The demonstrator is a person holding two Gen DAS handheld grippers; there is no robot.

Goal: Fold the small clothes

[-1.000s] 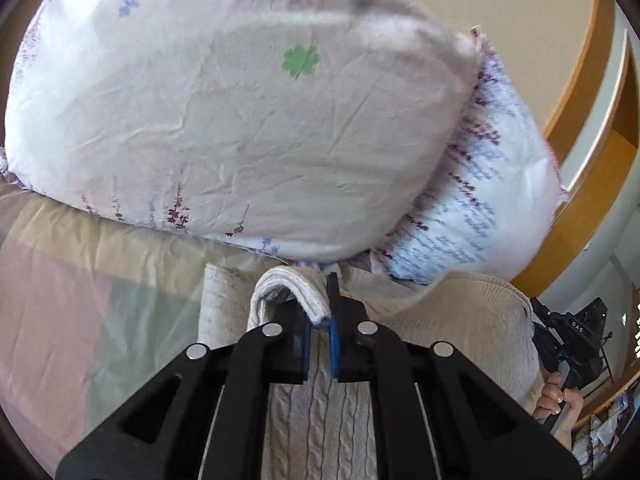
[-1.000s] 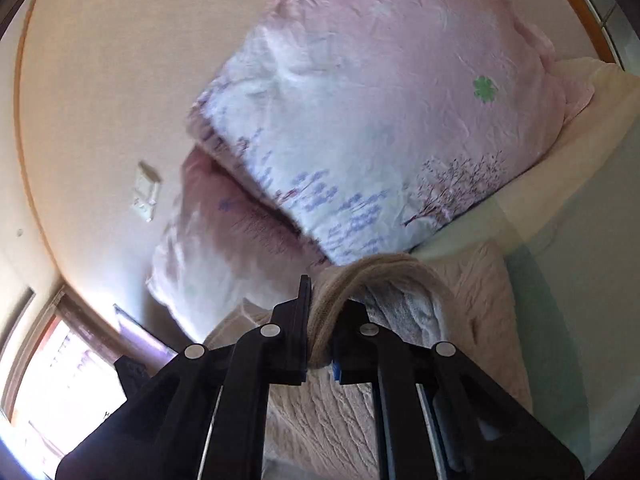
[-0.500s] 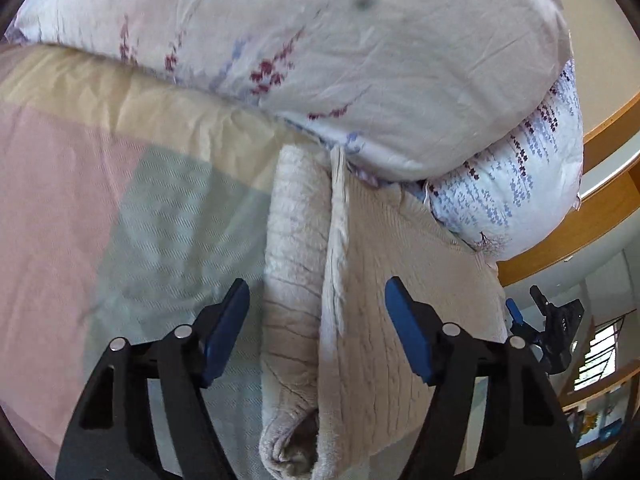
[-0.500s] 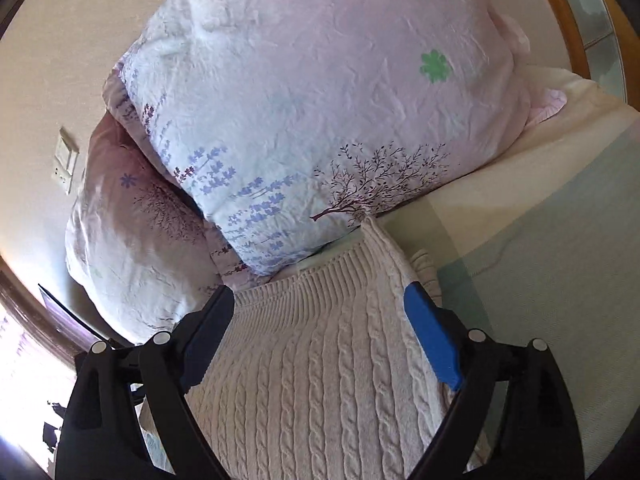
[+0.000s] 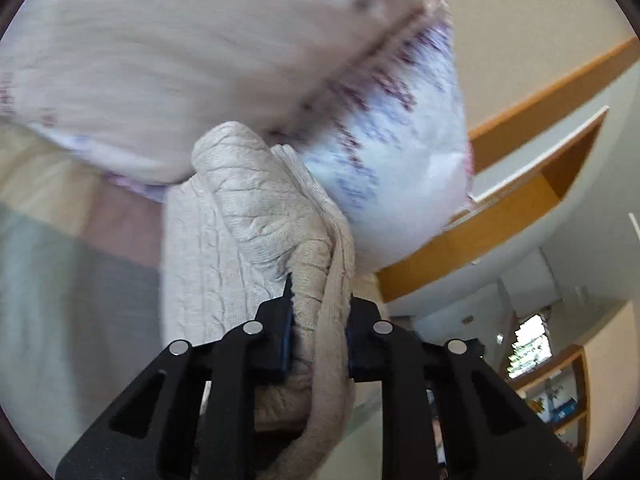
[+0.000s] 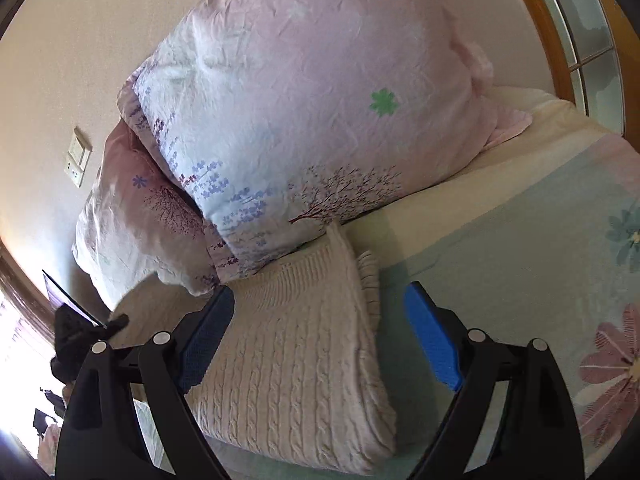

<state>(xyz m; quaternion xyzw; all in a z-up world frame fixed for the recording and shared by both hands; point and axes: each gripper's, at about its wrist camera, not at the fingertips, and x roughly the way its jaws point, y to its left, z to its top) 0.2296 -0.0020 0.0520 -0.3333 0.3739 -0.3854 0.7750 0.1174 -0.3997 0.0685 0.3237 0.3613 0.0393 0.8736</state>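
Two grippers differ now: the left gripper (image 5: pixel 318 320), open a moment ago, has its jaws clamped on the cable-knit sweater (image 6: pixel 296 344) edge on the bed (image 6: pixel 500 248), starting another fold; the right gripper (image 6: pixel 320 336) stays wide open, empty.

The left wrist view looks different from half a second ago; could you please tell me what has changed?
The left claw, open half a second ago, has shut on a bunched fold of the sweater and the view is blurred by motion. The right claw stays open above the sweater, which still lies on the bed sheet against the pillows.
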